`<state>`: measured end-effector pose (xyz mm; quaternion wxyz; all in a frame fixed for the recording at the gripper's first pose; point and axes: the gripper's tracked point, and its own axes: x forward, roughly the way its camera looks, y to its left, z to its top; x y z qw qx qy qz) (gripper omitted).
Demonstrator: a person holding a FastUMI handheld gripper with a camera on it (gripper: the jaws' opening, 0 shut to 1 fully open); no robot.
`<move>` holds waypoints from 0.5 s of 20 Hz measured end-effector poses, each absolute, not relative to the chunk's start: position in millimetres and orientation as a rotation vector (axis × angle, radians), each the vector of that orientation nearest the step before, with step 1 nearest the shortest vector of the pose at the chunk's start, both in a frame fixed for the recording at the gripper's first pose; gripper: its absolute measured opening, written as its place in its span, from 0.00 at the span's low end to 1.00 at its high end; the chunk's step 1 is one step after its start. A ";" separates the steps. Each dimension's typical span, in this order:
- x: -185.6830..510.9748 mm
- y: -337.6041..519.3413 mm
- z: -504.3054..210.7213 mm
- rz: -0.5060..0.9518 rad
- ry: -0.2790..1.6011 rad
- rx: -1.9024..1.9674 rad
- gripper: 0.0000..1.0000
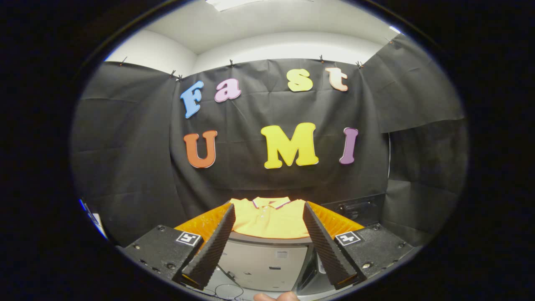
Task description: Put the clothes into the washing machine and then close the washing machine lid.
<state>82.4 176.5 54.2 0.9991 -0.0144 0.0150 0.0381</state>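
The tool point(269, 217) gapes wide, holding nothing; a folded yellow shirt point(269, 221) lies at its twelve o'clock, atop the washing machine point(263, 263).

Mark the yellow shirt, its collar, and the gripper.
yellow shirt point(267, 223): gripper view, chest panel, beyond the open jaws.
collar point(271, 202): gripper view, its striped trim.
gripper point(271, 246): gripper view, midway between fingertips, holding nothing.

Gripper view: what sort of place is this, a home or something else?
Probably a staged recording booth: black cloth walls, a folded yellow shirt on a grey cabinet, seen between the open gripper fingers.
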 end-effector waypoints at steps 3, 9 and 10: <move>96.0 188.1 58.9 0.088 0.049 -0.055 1.00; 139.9 210.4 58.8 0.139 0.095 -0.061 1.00; 149.7 214.5 58.8 0.152 0.102 -0.053 1.00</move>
